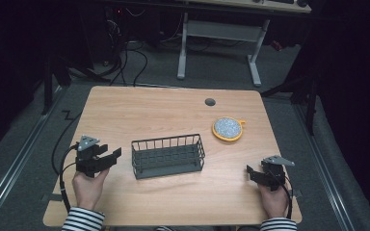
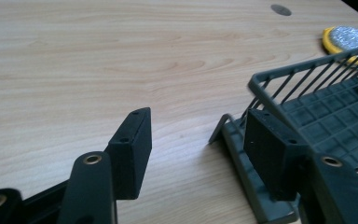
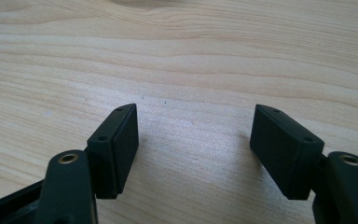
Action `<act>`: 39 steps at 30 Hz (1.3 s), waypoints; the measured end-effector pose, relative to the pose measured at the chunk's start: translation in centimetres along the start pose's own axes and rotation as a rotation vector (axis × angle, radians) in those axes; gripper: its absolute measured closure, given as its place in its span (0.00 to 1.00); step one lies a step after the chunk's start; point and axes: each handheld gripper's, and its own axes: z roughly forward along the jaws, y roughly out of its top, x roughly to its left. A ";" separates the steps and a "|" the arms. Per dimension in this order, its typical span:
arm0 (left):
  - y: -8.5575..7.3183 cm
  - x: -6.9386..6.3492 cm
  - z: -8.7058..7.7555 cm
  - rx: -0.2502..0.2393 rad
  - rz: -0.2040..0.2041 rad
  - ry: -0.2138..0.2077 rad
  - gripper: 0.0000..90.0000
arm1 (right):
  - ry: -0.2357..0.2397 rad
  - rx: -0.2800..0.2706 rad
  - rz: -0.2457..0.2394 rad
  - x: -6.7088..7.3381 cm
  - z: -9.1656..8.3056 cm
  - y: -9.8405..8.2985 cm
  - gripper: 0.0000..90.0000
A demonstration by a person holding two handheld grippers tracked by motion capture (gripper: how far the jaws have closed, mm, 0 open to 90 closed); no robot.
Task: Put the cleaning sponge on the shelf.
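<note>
Left gripper (image 2: 193, 140) jaws apart, empty (just beside wire basket (image 1: 168, 155)); right gripper (image 3: 193, 144) released, empty.

Showing pale matt wood grain on the table (image 1: 139, 108), matt dark-grey coated wire on the basket (image 1: 167, 155), glittery silver roughness within the yellow-rimmed scrubber (image 1: 228, 128), matt black plastic on the left gripper (image 2: 196, 140)
</note>
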 end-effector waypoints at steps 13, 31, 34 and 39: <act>-3.8 1.8 1.7 0.054 -0.066 0.059 0.45 | 0.001 0.001 0.002 0.0 0.0 0.0 0.36; -6.4 2.2 4.0 0.085 -0.041 0.151 0.43 | 0.015 0.002 -0.010 0.0 0.1 0.1 0.35; -6.6 2.1 4.0 0.082 -0.011 0.177 0.43 | 0.028 0.001 -0.020 0.0 0.3 0.3 0.37; -6.9 1.6 4.1 0.074 0.017 0.207 0.41 | 0.065 0.013 0.001 0.0 0.4 0.8 0.47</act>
